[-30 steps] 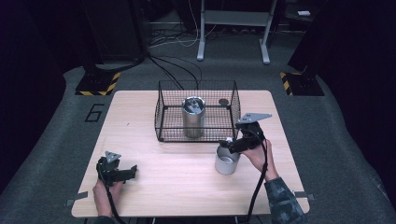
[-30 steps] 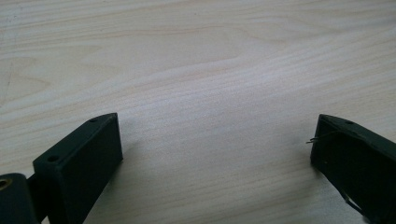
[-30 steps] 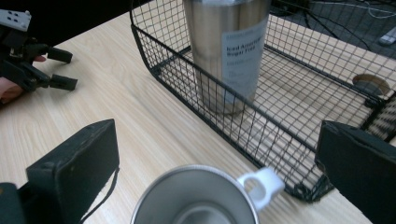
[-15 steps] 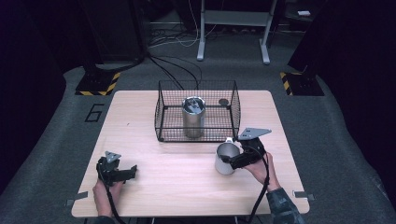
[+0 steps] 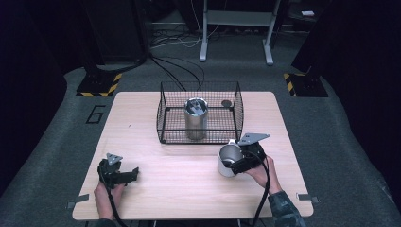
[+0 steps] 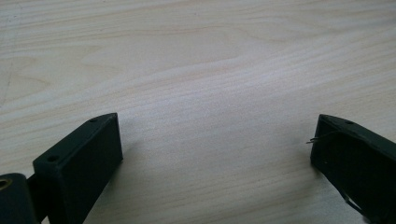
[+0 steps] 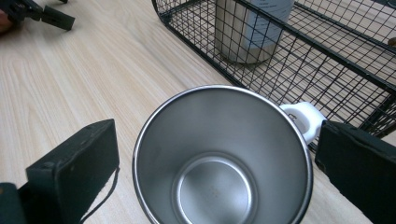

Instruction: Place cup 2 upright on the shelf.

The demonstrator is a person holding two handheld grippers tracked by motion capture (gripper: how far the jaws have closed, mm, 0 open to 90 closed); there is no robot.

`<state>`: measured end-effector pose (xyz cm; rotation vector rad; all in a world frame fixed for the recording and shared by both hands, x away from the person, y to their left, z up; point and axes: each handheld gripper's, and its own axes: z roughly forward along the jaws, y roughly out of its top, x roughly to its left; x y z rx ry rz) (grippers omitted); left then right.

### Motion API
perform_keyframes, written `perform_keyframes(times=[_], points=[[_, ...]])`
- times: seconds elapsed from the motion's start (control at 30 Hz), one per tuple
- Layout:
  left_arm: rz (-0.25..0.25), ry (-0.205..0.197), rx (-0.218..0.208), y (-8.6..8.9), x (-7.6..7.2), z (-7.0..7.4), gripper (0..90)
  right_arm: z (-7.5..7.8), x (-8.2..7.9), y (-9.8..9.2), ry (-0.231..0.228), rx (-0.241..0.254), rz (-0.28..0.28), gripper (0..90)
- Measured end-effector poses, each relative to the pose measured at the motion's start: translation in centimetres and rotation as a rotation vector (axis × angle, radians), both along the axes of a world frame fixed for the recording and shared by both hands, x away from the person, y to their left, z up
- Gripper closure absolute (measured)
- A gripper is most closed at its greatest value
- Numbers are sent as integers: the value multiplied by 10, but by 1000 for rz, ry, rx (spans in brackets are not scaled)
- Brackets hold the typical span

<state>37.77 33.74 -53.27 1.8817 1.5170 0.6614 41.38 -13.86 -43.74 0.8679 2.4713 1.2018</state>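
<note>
With the right gripper (image 7: 215, 172) spread open astride the steel mug (image 7: 222, 158) standing just in front of the wire basket (image 5: 201, 137), centre both jaws on the wall, clear of the white handle (image 7: 303, 119), before closing; left gripper (image 6: 215, 158) rests open, empty

Right gripper (image 5: 235, 164) – lowered and drawn back from wire basket (image 5: 198, 118) toward table's near edge; steel mug (image 5: 229, 160) now between its spread jaws – mug itself slightly shifted nearer.
</note>
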Motion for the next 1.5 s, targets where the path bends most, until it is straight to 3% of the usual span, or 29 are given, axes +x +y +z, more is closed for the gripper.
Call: perform_keyframes(times=[0.4, 0.73, 0.9, 1.13, 1.5], points=[[0, 0, 0, 0, 0, 0, 22, -5, 2, 7, -4, -69, -10, 27], [0, 0, 0, 0, 0, 0, 21, -8, 2, 9, -21, -82, -23, 47], [-3, 3, 4, 0, 0, 0, 22, -10, 2, 11, -16, -114, -23, 50], [0, 0, 0, 0, 0, 0, 22, -11, 0, 11, -36, -110, -25, 56], [0, 0, 0, 0, 0, 0, 22, -7, -2, 15, -12, -100, -26, 58]])
